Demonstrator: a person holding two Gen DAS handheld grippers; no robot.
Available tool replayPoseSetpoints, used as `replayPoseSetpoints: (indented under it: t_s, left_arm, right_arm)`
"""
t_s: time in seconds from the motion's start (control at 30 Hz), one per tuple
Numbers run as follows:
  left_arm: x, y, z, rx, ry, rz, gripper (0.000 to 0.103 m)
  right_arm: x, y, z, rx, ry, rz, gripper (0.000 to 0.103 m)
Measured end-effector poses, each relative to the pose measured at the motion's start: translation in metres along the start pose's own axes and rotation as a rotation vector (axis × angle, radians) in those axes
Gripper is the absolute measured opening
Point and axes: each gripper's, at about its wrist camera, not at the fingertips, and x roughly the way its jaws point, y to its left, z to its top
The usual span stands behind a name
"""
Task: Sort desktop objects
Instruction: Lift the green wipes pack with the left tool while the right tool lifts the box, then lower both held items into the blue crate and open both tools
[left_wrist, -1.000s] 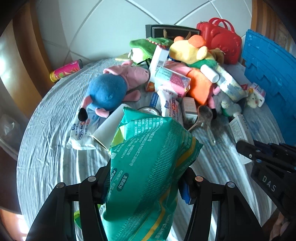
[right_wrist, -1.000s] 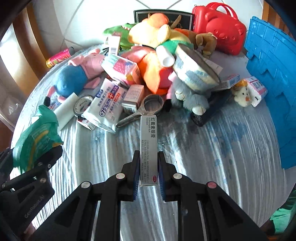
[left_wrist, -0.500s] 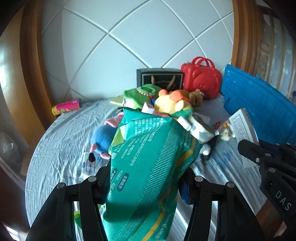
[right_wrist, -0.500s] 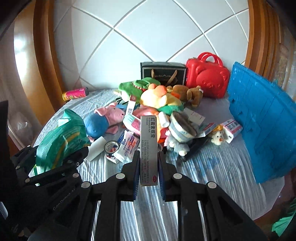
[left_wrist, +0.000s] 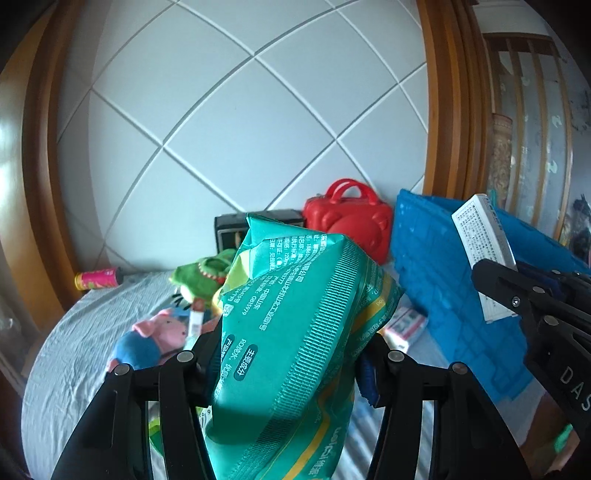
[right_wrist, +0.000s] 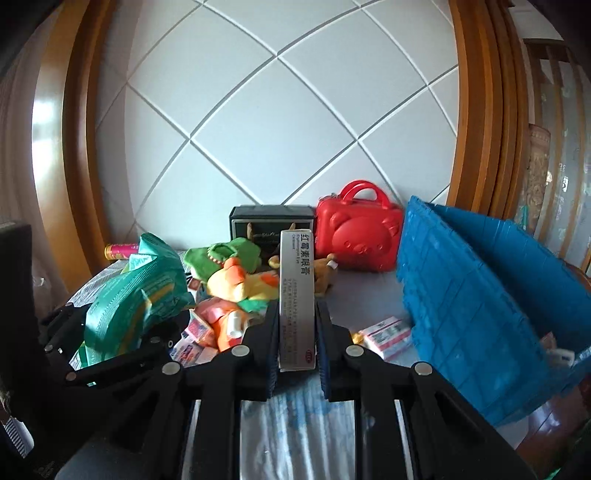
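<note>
Clearly the left gripper (left_wrist: 284, 354) clamps the soft green pack (left_wrist: 295, 332) at its lower half; it is light, crinkly, and likely slippery there. The right gripper (right_wrist: 295, 339) pinches the stiff ointment box (right_wrist: 296, 295) low, upright, with the blue crate (right_wrist: 480, 295) at three o'clock.

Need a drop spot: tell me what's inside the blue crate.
Little shows. From the right wrist view the blue crate tilts, its ribbed side facing the camera; only a small white item peeks over its lower rim. The rest of the interior is hidden.
</note>
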Motion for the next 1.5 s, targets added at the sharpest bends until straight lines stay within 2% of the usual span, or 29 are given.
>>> replayPoseSetpoints:
  t_s: [0.17,0.3,0.47,0.63,0.8,1.0,1.17,1.3,1.33,1.37,1.4,1.47,1.5]
  left_arm:
    - [0.004,-0.115,0.039,0.001,-0.023,-0.021,0.056]
    - [0.000,-0.201,0.069,0.022,-0.054,-0.037,0.056]
    - [-0.002,-0.292,0.091,0.063,-0.032,-0.104,0.056]
    - [0.009,-0.363,0.088,0.094,0.019,-0.151,0.056]
    - [0.038,-0.405,0.069,0.124,0.098,-0.158,0.056]
    - [0.056,-0.426,0.058,0.143,0.140,-0.153,0.057]
    - [0.059,-0.434,0.056,0.164,0.152,-0.167,0.072]
    - [0.062,-0.434,0.052,0.163,0.174,-0.169,0.077]
    - [0.062,-0.433,0.051,0.159,0.177,-0.166,0.078]
    - [0.062,-0.431,0.050,0.155,0.180,-0.159,0.078]
    - [0.062,-0.430,0.049,0.150,0.182,-0.154,0.078]
    - [0.061,-0.426,0.049,0.143,0.188,-0.155,0.080]
    - [0.060,-0.423,0.049,0.140,0.191,-0.156,0.080]
  right_arm:
    - [-0.030,-0.120,0.016,-0.007,-0.071,-0.007,0.018]
    - [-0.064,-0.219,0.033,0.009,-0.110,-0.085,0.018]
    - [-0.070,-0.324,0.037,0.068,-0.084,-0.177,0.018]
    - [-0.067,-0.395,0.022,0.129,-0.040,-0.228,0.018]
    - [-0.057,-0.437,0.008,0.152,0.018,-0.242,0.018]
    - [-0.039,-0.466,-0.003,0.175,0.061,-0.237,0.018]
    - [-0.032,-0.478,-0.008,0.193,0.069,-0.243,0.018]
    - [-0.031,-0.485,-0.008,0.202,0.069,-0.256,0.018]
    - [-0.032,-0.485,-0.008,0.203,0.068,-0.260,0.024]
    - [-0.033,-0.485,-0.009,0.200,0.071,-0.274,0.041]
    - [-0.033,-0.484,-0.009,0.197,0.073,-0.288,0.050]
    - [-0.033,-0.482,-0.012,0.199,0.076,-0.311,0.073]
    - [-0.033,-0.482,-0.013,0.204,0.075,-0.320,0.077]
